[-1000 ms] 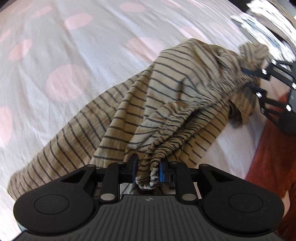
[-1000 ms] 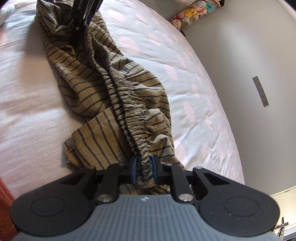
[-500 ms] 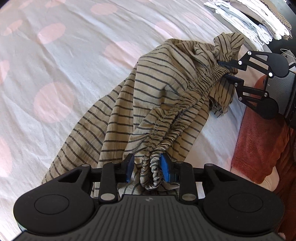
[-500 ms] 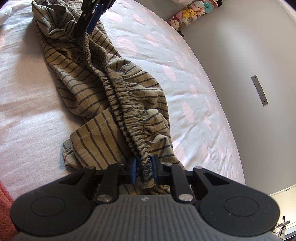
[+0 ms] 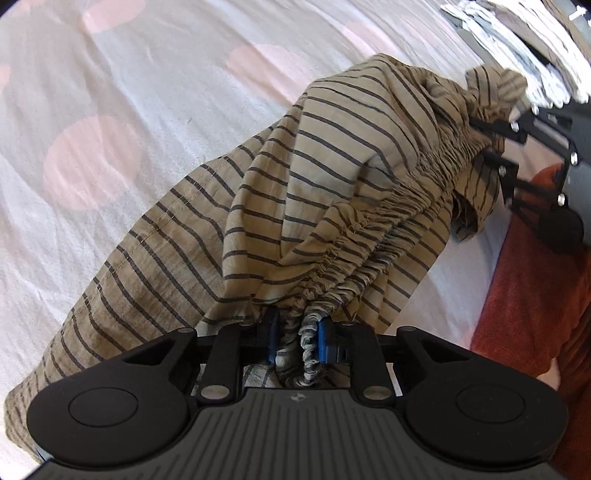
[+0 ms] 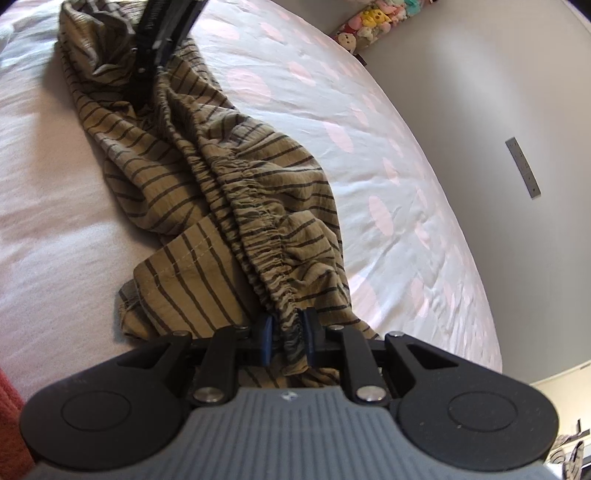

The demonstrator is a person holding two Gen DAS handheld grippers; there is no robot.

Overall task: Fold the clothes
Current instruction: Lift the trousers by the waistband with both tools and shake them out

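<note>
A tan garment with dark stripes [image 5: 332, 166] lies bunched on the bed, its gathered elastic waistband stretched between both grippers. My left gripper [image 5: 295, 341] has one end of the waistband between its blue pads; its jaws are closing and the cloth fills the gap. My right gripper [image 6: 286, 339] is shut on the other end of the waistband. The right gripper [image 5: 491, 144] also shows at the far right of the left wrist view. In the right wrist view the left gripper [image 6: 147, 74] stands over the garment [image 6: 184, 155] at the top left.
The bed sheet [image 5: 147, 110] is white with pink dots. A rust-red cloth [image 5: 535, 295] lies along the bed's near edge. Folded clothes [image 5: 535, 37] are stacked at the back. Plush toys [image 6: 369, 22] sit by the grey wall [image 6: 480, 110].
The left jaws widened around the waistband half a second ago and have narrowed on it again. The left view tipped and shifted a little. The right gripper kept its hold and place.
</note>
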